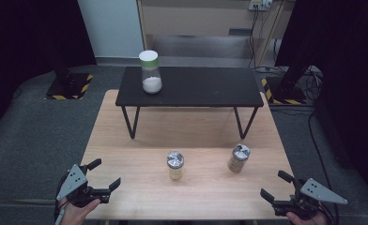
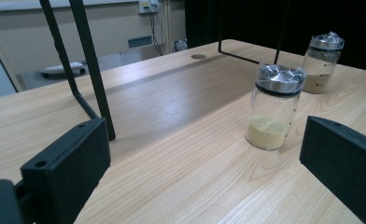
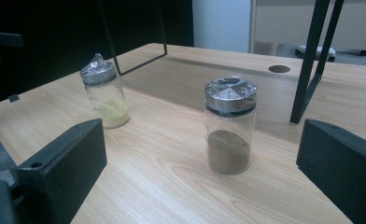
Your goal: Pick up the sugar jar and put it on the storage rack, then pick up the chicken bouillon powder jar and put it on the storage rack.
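Observation:
Two small glass jars with foil-wrapped silver lids stand on the wooden table (image 1: 126, 140). The one with yellow powder (image 1: 175, 165) (image 2: 273, 107) (image 3: 104, 97) is near the middle; the one with brown powder (image 1: 238, 158) (image 2: 322, 63) (image 3: 229, 126) stands to its right. A taller jar with a white and green lid and white powder (image 1: 150, 72) sits on the black shelf (image 1: 205, 89) at the back. My left gripper (image 1: 105, 178) (image 2: 204, 158) is open at the front left corner, empty. My right gripper (image 1: 275, 185) (image 3: 200, 163) is open at the front right, empty, facing the brown jar.
The black shelf stands on thin metal legs (image 1: 129, 122) over the table's far half. Grey floor surrounds the table, with black stands on striped bases (image 1: 69, 86) at the back left and right. Cables (image 1: 309, 75) lie on the floor at the right.

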`<state>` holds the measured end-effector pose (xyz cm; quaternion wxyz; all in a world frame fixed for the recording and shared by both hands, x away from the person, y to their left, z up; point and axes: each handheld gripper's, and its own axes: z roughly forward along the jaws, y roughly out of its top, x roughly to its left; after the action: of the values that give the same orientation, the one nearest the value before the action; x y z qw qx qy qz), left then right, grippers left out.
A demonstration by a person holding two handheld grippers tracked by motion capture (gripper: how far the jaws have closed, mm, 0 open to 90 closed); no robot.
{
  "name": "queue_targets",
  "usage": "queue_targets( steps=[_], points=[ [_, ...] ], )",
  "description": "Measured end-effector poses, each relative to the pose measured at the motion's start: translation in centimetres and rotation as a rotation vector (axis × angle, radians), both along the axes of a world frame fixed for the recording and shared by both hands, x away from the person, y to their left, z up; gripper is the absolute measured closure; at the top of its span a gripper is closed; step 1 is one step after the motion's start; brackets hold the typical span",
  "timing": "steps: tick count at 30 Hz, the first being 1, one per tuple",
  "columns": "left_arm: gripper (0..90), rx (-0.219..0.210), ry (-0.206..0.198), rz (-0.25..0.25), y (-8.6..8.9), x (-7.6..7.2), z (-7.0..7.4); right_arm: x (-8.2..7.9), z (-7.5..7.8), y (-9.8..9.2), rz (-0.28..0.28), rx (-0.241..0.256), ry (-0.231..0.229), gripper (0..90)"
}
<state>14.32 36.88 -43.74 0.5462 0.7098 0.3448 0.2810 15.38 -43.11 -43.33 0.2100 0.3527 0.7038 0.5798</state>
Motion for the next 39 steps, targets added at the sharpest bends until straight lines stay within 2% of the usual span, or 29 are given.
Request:
queue_targets(
  steps=[3,5,10,26,30,36,39],
  points=[
    [0.3,-0.018,0.002,-0.007,0.2,0.1,-0.2,0.0,0.0,0.0,0.001,-0.001,0.001,2.2],
    [0.1,-0.050,0.002,-0.015,0.6,0.2,-0.6,0.0,0.0,0.1,0.000,-0.004,0.002,2.2],
    [0.0,-0.089,0.013,0.001,1.0,0.2,-0.9,0.1,0.0,0.1,0.003,-0.005,0.000,2.3],
    [0.0,-0.086,0.023,0.007,1.0,0.3,-0.8,0.1,0.0,0.0,0.003,0.003,-0.005,2.5],
    [0.0,-0.084,0.023,0.005,1.0,0.3,-0.8,-0.1,0.3,-0.2,0.002,0.016,-0.017,3.0],
    [0.0,-0.085,0.031,0.012,1.0,0.3,-0.8,0.4,1.1,0.0,0.020,-0.004,-0.015,3.5],
    [0.0,-0.087,0.034,0.013,1.0,0.3,-0.8,0.5,1.4,0.0,0.028,0.014,-0.014,3.4]
  ],
)
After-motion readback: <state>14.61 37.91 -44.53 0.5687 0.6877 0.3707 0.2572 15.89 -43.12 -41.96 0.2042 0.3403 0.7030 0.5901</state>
